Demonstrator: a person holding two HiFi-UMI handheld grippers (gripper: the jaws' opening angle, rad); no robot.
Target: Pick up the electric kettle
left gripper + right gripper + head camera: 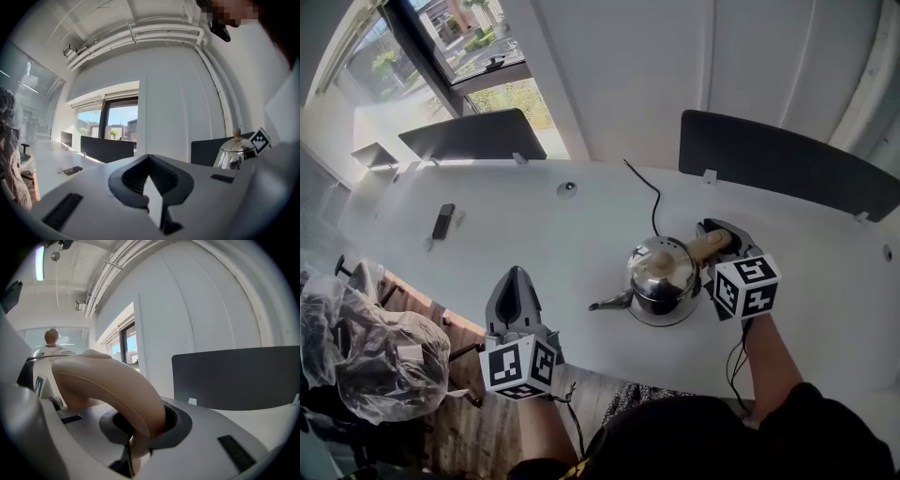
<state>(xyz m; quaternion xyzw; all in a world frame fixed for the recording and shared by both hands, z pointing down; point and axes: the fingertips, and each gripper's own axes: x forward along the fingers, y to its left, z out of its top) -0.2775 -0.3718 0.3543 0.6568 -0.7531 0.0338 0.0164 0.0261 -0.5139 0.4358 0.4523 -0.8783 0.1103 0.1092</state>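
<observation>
Nearest the lens in the right gripper view, the tan handle (108,385) of the electric kettle (661,277) lay clamped between the jaws of the right gripper (715,238). The wooden lid knob (51,337) showed at 10 o'clock from the handle. In the head view the polished steel kettle sat over the white table (581,234), just right of centre. Its spout (609,303) pointed to 8 o'clock and its handle to 2 o'clock. Whether the kettle rested on the table or hung just clear of it could not be told. A black cord (654,202) ran off toward 12 o'clock. The left gripper (517,274) was at 8 o'clock from the kettle, well apart, jaws together and holding nothing. Each gripper carried a cube (745,286) of black-and-white square markers. A dark phone (443,221) lay at 10 o'clock. Two dark panels (787,159) stood at the table's far edge.
</observation>
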